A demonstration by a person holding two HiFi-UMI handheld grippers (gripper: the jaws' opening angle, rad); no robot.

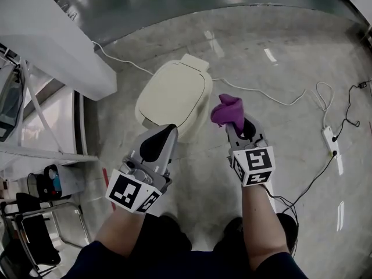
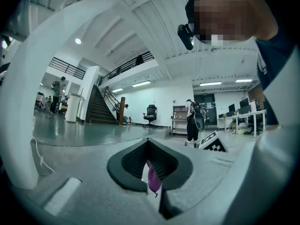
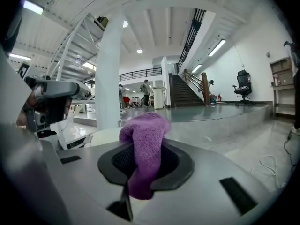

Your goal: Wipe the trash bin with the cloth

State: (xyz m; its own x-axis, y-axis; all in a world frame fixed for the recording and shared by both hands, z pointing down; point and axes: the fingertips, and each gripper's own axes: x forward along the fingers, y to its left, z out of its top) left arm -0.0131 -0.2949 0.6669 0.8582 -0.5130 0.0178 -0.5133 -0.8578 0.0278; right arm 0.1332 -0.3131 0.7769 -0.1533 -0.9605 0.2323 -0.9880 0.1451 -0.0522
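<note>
Head view took in a polished grey concrete floor (image 1: 279,173) with a white cable (image 1: 264,96) trailing across it, a power strip (image 1: 330,139) at the right and a white table (image 1: 52,39) off to the left. The trash bin (image 1: 174,95) stood upright on that floor just ahead of the person. Its cream lid was shut, so nothing inside showed. The lid's long axis ran from near-left to far-right, hinge end farthest away. The left gripper (image 1: 165,135) hung over the bin's near edge. The right gripper (image 1: 239,129), just beside the bin, carried a purple cloth (image 1: 228,110) bunched above its tips.

Left gripper view showed a big hall with a staircase (image 2: 101,109) and an office chair (image 2: 150,112). The jaws were pressed together, and a thin purple sliver sat in the seam that I could not identify.

Right gripper view showed the jaws clamped on the cloth, which stood up out of them with a tail hanging down.
</note>
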